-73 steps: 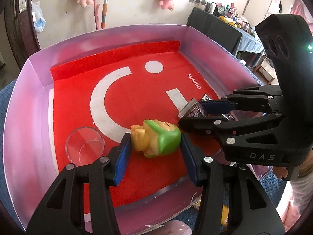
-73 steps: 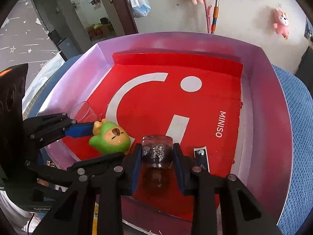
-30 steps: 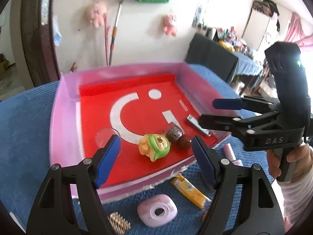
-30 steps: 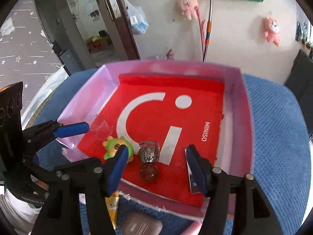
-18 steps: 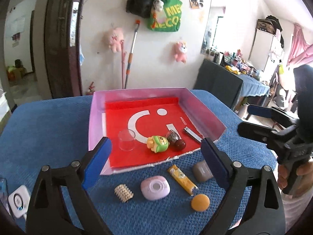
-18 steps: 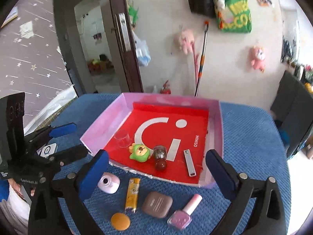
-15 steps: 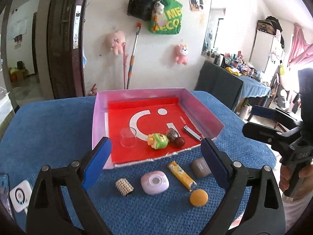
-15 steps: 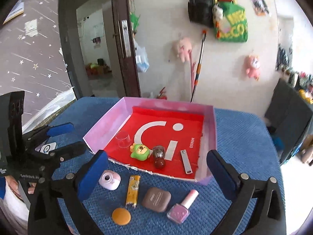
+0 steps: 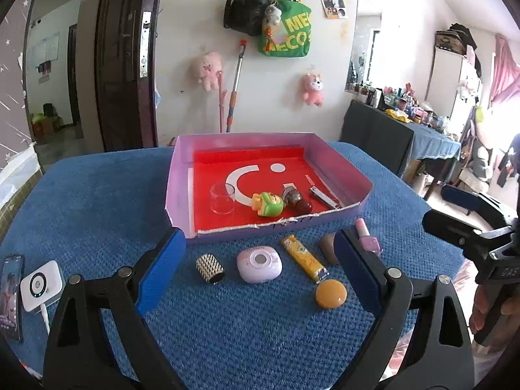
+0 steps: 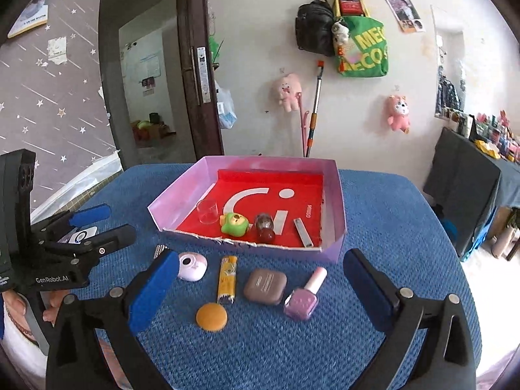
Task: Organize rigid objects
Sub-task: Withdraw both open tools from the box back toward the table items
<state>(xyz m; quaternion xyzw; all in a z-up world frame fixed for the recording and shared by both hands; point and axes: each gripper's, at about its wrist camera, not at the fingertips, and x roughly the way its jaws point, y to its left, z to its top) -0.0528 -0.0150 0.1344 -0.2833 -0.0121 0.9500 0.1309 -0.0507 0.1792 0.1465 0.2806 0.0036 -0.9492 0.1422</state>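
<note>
Rigid objects lie in two groups, some inside the pink box (image 10: 338,208) with the red floor and some on the blue tabletop (image 10: 383,227) by its near wall. Going from the tool outward: the right gripper (image 10: 260,289) has its jaws spread wide and holds nothing; the left gripper (image 9: 256,268) is likewise spread and empty, both hovering over the tabletop's near edge. Between the right gripper's fingers lie an orange disc (image 10: 211,316), a yellow lighter (image 10: 227,279), a brown compact (image 10: 265,286) and a purple nail polish bottle (image 10: 304,295). A lilac round case (image 10: 191,266) and a small studded cylinder (image 9: 210,268) sit toward the left. Inside the box, along its near wall, are a clear cup (image 10: 208,211), a green toy figure (image 10: 234,224), a dark glittery bottle (image 10: 264,226) and a nail clipper (image 10: 303,228). A phone (image 9: 11,295) and a small white device (image 9: 41,284) rest at the tabletop's left edge.
</note>
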